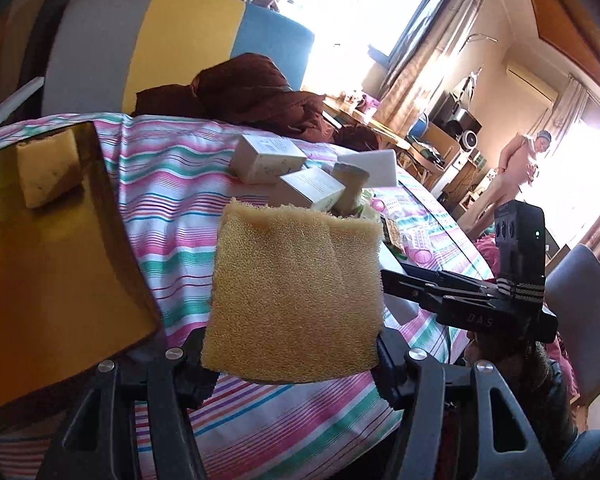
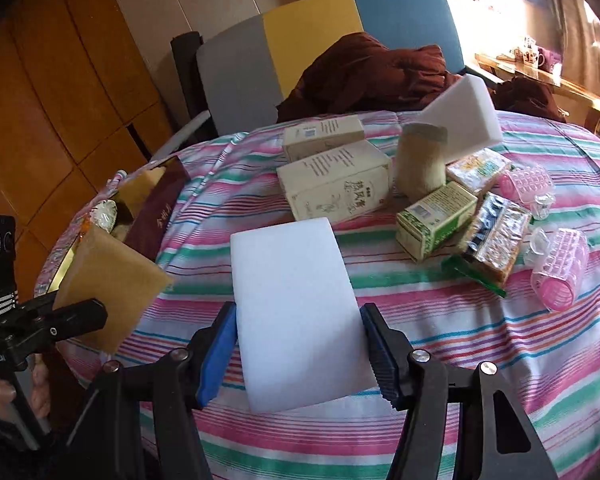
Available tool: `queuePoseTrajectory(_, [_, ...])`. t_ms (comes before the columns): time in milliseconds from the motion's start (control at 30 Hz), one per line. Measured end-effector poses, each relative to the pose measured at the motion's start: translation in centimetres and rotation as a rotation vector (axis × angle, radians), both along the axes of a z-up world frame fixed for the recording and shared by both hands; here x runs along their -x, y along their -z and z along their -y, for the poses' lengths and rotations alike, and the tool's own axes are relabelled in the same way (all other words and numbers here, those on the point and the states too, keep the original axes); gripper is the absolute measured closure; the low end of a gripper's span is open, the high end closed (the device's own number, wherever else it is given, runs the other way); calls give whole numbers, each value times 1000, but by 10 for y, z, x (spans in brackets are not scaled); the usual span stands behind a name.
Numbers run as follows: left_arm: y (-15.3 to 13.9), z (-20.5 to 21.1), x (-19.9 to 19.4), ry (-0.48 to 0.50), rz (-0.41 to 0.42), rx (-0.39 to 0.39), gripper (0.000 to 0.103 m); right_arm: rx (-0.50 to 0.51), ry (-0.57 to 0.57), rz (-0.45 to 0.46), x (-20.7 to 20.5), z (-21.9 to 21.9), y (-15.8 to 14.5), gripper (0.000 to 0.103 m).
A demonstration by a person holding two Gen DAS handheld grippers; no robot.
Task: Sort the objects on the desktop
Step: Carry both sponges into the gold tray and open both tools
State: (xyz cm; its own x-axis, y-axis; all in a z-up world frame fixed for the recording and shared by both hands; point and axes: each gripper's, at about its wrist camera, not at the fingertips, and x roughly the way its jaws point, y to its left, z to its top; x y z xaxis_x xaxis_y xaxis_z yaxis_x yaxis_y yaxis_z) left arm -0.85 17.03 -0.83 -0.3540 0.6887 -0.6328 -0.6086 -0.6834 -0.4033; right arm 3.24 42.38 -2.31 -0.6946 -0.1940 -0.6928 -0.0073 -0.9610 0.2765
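Left hand-held gripper (image 1: 292, 354): clamps yellow sponge (image 1: 296, 292), raised over counter (image 1: 172, 184) | Right hand-held gripper (image 2: 298, 352): clamps white sponge (image 2: 296, 312), level above counter

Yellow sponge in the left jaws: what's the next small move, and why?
Probably carry the yellow sponge left to the gold tray and release it there. The left gripper already clamps it clear of the striped cloth, and another yellow sponge already lies in that tray. The right gripper holds a white sponge, so it can wait.

Gold tray (image 1: 60, 264) cut off left.
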Motion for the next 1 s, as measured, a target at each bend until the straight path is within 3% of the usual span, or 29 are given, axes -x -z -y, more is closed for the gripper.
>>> queuePoseTrajectory(267, [-15, 84, 20, -234, -27, -8, 40, 1, -123, -69, 30, 71, -24, 40])
queuePoseTrajectory(500, [-21, 148, 74, -402, -1, 47, 40, -5, -225, -87, 62, 136, -41, 40])
queuePoseTrajectory(667, [-15, 166, 123, -451, 85, 67, 40, -9, -263, -77, 85, 168, -45, 40])
queuePoseTrajectory(1000, [16, 162, 181, -526, 203, 110, 40, -83, -334, 20, 118, 215, -30, 40])
